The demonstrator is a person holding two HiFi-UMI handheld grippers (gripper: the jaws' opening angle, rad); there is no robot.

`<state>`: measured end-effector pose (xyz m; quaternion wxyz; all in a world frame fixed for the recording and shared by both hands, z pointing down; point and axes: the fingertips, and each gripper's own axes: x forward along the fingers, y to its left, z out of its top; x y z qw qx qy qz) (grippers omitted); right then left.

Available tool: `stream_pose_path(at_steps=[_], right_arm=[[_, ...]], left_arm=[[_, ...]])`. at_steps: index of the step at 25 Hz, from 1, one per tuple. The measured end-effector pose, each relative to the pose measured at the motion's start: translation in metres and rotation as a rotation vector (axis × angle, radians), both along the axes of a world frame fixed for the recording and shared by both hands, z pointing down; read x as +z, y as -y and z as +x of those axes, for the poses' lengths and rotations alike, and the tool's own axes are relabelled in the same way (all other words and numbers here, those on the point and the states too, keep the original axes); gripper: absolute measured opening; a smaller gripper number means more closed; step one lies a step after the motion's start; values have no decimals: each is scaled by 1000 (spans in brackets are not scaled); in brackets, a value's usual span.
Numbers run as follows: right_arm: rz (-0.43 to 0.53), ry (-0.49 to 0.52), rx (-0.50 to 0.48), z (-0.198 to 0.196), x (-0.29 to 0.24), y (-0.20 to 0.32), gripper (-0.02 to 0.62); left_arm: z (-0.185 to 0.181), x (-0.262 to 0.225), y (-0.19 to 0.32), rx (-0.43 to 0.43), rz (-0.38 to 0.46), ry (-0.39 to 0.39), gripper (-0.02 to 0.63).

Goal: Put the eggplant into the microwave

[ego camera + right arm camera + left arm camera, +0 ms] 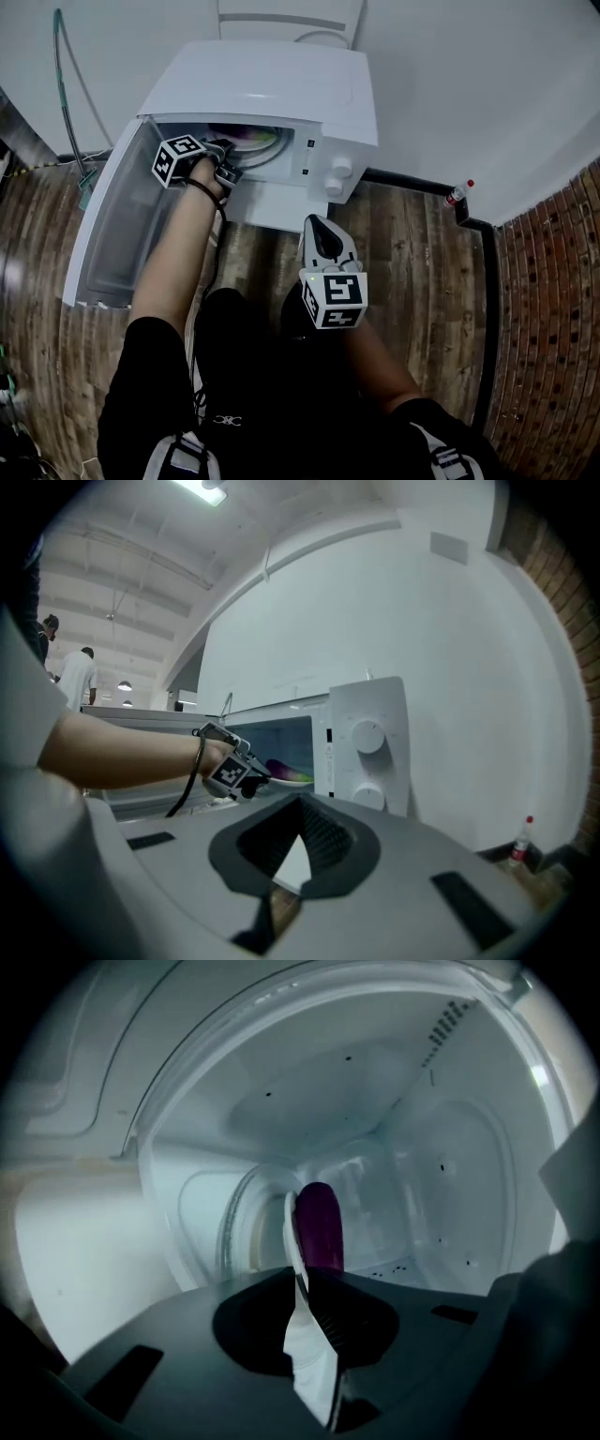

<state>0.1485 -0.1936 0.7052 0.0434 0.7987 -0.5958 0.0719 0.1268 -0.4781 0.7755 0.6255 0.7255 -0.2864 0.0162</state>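
- The white microwave (272,89) sits on the wood floor (422,253) against the wall. Its door (112,234) is swung wide open to the left.
- The left gripper (230,161) reaches into the cavity, and its jaws are pinched on the rim of a white plate (292,1227).
- The purple eggplant (319,1227) lies on that plate, right by the gripped edge, so it's inside the microwave. The right gripper view shows the same thing through the open front.
- The right gripper (316,225) hangs in front of the microwave, below the knobs, well clear of the plate. Its fingers are closed to a point with nothing between them.
- A small red-capped bottle (457,194) stands at the floor's edge by the wall, off to the right.
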Motion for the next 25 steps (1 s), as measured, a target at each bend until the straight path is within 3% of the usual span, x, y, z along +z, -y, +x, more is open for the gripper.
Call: stream_pose_path(at_steps=[7, 11, 15, 17, 20, 22, 23, 25], right_arm=[[17, 15, -9, -4, -3, 6, 8], [14, 26, -11, -5, -1, 7, 9], [12, 30, -4, -3, -1, 6, 9], [12, 31, -2, -4, 0, 7, 8], [12, 36, -5, -7, 0, 12, 9], [18, 38, -12, -8, 0, 16, 9], [22, 39, -15, -8, 0, 19, 8], [32, 42, -25, -10, -2, 28, 9]], left_arm=[[0, 0, 6, 191, 394, 463, 105], [-6, -2, 10, 237, 597, 639, 149], [-1, -16, 17, 269, 897, 827, 178], [-1, -18, 15, 281, 937, 842, 178], [-7, -28, 7, 263, 975, 789, 172], [-17, -39, -2, 225, 1034, 769, 35], [-22, -45, -10, 214, 1061, 749, 0], [-30, -55, -29, 218, 1088, 664, 0]])
